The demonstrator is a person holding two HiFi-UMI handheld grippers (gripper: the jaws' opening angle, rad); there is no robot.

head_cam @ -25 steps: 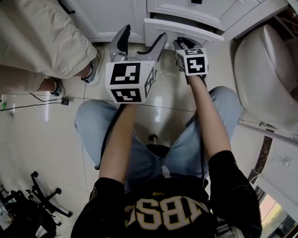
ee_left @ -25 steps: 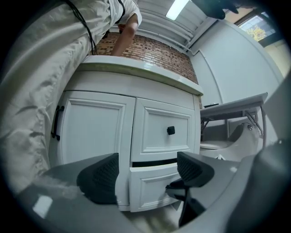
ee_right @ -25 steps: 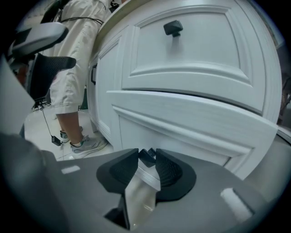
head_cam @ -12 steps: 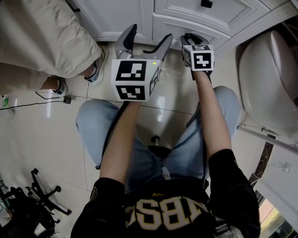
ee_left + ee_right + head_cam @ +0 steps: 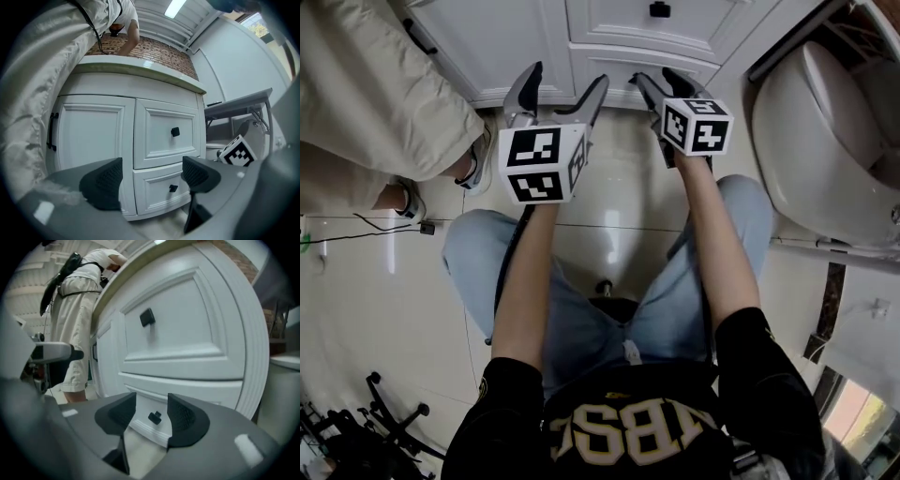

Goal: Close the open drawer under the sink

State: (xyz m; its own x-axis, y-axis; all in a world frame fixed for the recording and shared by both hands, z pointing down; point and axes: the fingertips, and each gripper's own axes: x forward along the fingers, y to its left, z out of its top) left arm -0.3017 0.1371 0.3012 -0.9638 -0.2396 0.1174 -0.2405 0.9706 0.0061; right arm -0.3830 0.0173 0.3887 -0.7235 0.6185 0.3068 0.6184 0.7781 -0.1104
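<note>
Both my forearms reach forward, nearly level. My right gripper (image 5: pixel 661 82) has its jaws opening, with nothing pinched. The white panelled lower drawer (image 5: pixel 152 187) with its small black knob (image 5: pixel 154 417) lies just ahead, apparently flush. My left gripper (image 5: pixel 565 80) is spread and empty.

- The drawer (image 5: pixel 157 192) you're working on is the lower of two in the white vanity. It sits directly under the upper drawer (image 5: pixel 164 136) and just right of the cabinet door (image 5: pixel 89 136).
- Its front is white with a raised rectangular panel and one small dark square knob (image 5: pixel 173 188) at its centre.
- You see it pushed in, its face about level with the upper drawer's face.
- It sits low, near the pale floor (image 5: pixel 161 228).
</note>
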